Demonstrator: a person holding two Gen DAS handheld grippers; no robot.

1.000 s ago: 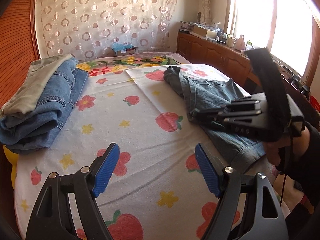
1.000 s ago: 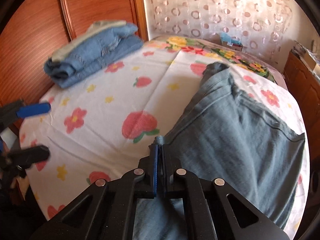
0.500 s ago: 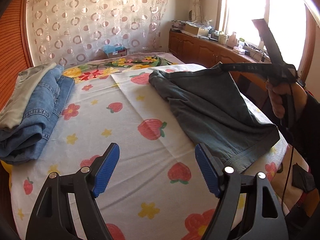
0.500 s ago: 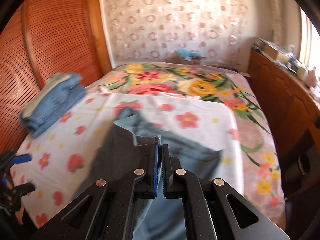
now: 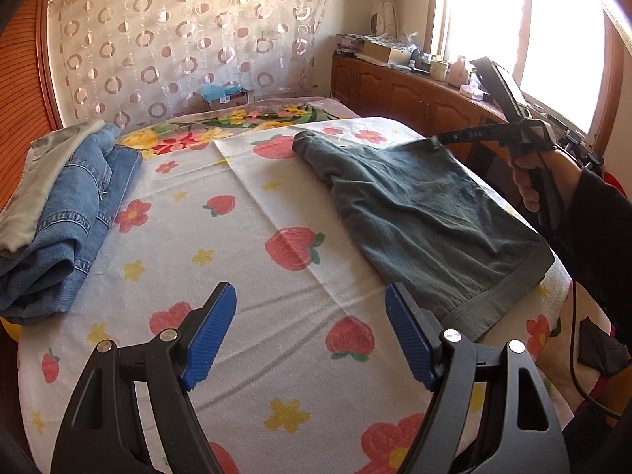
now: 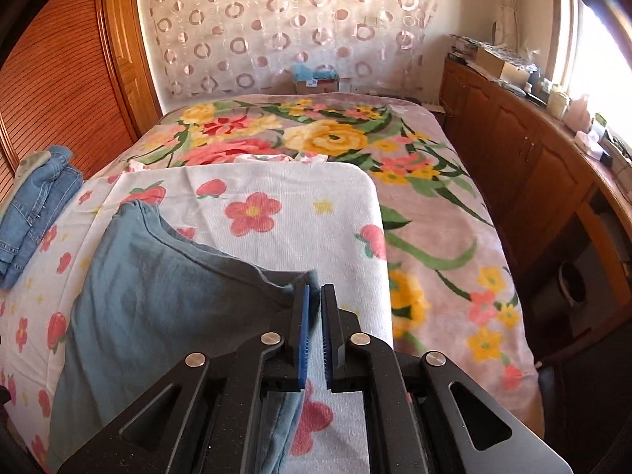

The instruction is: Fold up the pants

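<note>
A: Right gripper [image 6: 314, 308] first. Jaws opening, a thin gap showing, a corner of the pants [image 6: 166, 292] between the pads. Fabric lies against the left pad; whether it is still pinched, cannot tell for sure.

B: Risk there?

A: Corner may slip out before it sits where it should. From the left wrist view that corner hangs raised above the bed [image 5: 245, 276], so it would drop and crumple, and the edge would land crooked.

B: Left gripper [image 5: 312, 328]?

A: Spread wide, nothing in it, hovering low over the strawberry sheet [image 5: 300, 205] just beside the pants' hem. Not pinning anything. If the right side tugs, the whole garment can slide across the sheet.

B: Where do the pants lie?

A: Spread on the bed's right half, near the edge. Hem close to the side; could slip off.

B: Anything else nearby?

A: Jeans [image 5: 67, 213] folded at far left, well apart. No trouble.
</note>
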